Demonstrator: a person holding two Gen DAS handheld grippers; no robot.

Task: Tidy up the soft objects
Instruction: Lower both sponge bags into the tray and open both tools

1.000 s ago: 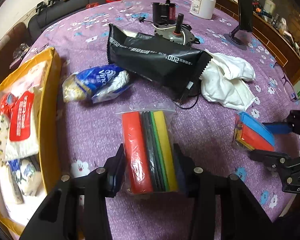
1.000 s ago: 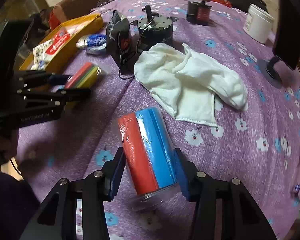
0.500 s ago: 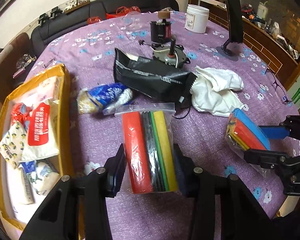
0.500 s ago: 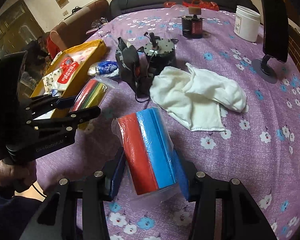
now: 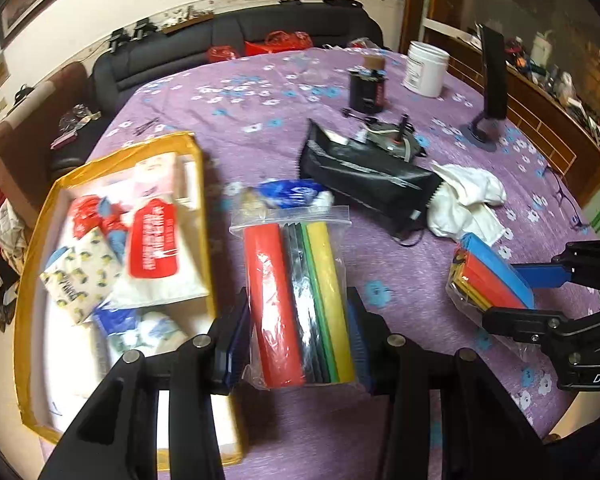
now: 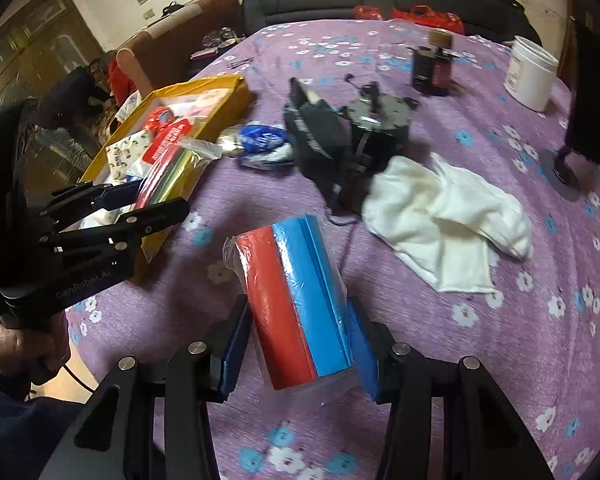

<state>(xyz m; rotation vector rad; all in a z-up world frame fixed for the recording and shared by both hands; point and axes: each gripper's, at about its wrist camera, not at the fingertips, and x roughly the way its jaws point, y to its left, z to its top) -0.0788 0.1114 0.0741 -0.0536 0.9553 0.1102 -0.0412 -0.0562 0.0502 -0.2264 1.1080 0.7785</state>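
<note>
My left gripper (image 5: 298, 332) is shut on a clear zip bag of red, black, green and yellow foam sheets (image 5: 296, 300), held above the purple flowered tablecloth beside the yellow box (image 5: 202, 184). From the right wrist view the left gripper (image 6: 156, 198) and its bag (image 6: 168, 172) hang at the box's near edge. My right gripper (image 6: 300, 336) is shut on a clear bag of red and blue foam sheets (image 6: 296, 296), lifted off the table. A white cloth (image 6: 448, 216) lies crumpled to the right. A blue-and-white soft packet (image 5: 288, 192) rests past the left bag.
The yellow box holds several tissue packs. A black pouch (image 5: 364, 176) and a round motor (image 5: 392, 144) sit mid-table. Farther back stand a dark bottle (image 5: 366, 88), a white jar (image 5: 426, 68) and a black screen on a stand (image 5: 488, 80). A sofa lies beyond the table.
Both grippers have risen with their bags, so more of the table shows. The left gripper has drawn closer to the yellow box. Neither grip has changed.
</note>
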